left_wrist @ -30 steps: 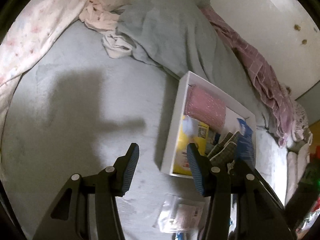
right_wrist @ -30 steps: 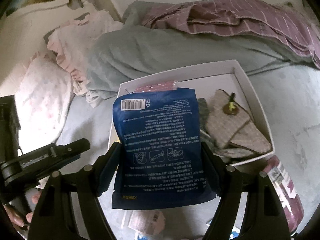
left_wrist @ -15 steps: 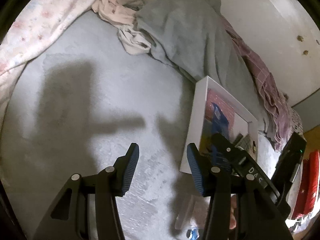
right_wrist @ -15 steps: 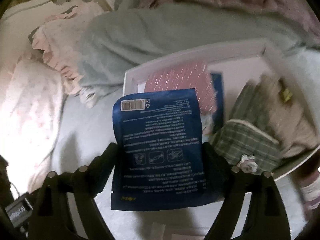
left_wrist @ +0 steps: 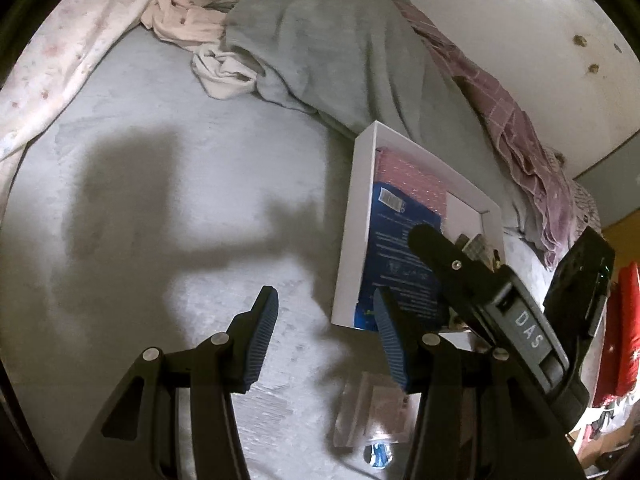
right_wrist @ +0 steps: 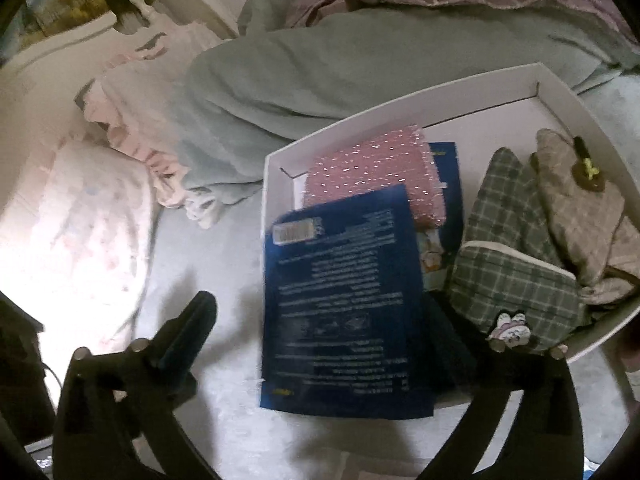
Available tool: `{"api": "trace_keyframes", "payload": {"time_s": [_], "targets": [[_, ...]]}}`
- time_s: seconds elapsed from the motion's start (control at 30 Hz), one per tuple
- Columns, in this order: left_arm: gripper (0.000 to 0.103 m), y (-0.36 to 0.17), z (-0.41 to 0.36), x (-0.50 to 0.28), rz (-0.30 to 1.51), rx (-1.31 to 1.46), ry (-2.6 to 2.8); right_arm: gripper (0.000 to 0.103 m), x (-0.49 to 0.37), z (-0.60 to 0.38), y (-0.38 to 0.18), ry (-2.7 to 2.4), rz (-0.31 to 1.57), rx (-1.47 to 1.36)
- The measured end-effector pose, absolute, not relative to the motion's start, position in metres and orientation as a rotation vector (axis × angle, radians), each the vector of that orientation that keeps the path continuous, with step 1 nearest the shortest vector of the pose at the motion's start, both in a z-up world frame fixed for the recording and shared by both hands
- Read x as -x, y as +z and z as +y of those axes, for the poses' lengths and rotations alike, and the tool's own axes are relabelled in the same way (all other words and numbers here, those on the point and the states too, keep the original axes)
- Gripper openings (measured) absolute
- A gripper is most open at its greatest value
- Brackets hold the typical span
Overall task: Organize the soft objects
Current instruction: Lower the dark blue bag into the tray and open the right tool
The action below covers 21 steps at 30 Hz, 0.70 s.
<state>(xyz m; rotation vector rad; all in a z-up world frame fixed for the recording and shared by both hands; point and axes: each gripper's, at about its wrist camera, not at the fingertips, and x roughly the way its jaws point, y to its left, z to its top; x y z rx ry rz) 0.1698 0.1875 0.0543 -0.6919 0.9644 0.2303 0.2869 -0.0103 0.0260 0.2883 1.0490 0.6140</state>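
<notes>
A white box (right_wrist: 360,124) lies on the grey bed. It holds a pink sparkly pouch (right_wrist: 372,168), a green plaid pouch (right_wrist: 512,280) and a beige quilted pouch (right_wrist: 576,200). A blue packet (right_wrist: 344,292) rests loose in the box's left side, its lower end over the near rim. My right gripper (right_wrist: 320,340) straddles the packet with jaws opening, and the pads stand clear of it. The left wrist view shows the same box (left_wrist: 352,216), the packet (left_wrist: 396,256) and one of the right gripper's fingers (left_wrist: 440,252). My left gripper (left_wrist: 324,302) hangs open over bare sheet, left of the box.
A grey-green blanket (left_wrist: 344,48) and pink plaid fabric (left_wrist: 516,120) pile up behind the box. A floral pillow (right_wrist: 80,240) and a pale pink garment (left_wrist: 188,24) lie to the left. A clear plastic packet (left_wrist: 376,412) sits on the sheet in front of the box.
The right gripper came down over the box and spread its jaws; the blue packet left its grip and now lies in the box. The left gripper stayed open and nearly still.
</notes>
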Motion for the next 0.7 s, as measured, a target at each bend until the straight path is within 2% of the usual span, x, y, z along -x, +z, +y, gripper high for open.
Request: {"api": "trace_keyframes", "payload": {"time_s": [0.27, 0.33, 0.4, 0.43, 0.5, 0.63, 0.7], "targets": [[0.049, 0.046, 0.187, -0.177, 1.004, 0.696, 0.246, 0.101, -0.282, -0.024, 0.041, 0.581, 1.004, -0.306], [0.049, 0.045, 0.19, -0.175, 1.001, 0.702, 0.258, 0.094, -0.277, -0.022, 0.052, 0.599, 0.97, -0.257], [0.049, 0.045, 0.194, -0.172, 0.992, 0.714, 0.27, 0.078, -0.274, -0.02, 0.057, 0.594, 0.959, -0.214], [0.049, 0.045, 0.195, -0.171, 0.99, 0.718, 0.272, 0.074, -0.273, -0.019, 0.057, 0.59, 0.965, -0.193], [0.049, 0.044, 0.197, -0.17, 0.991, 0.723, 0.277, 0.053, -0.271, -0.011, 0.055, 0.585, 1.022, -0.103], [0.049, 0.041, 0.202, -0.168, 0.992, 0.745, 0.289, 0.039, -0.266, 0.004, 0.041, 0.609, 1.193, 0.03], [0.049, 0.041, 0.203, -0.168, 0.991, 0.748, 0.287, 0.033, -0.264, 0.011, 0.035, 0.581, 1.205, 0.094]]}}
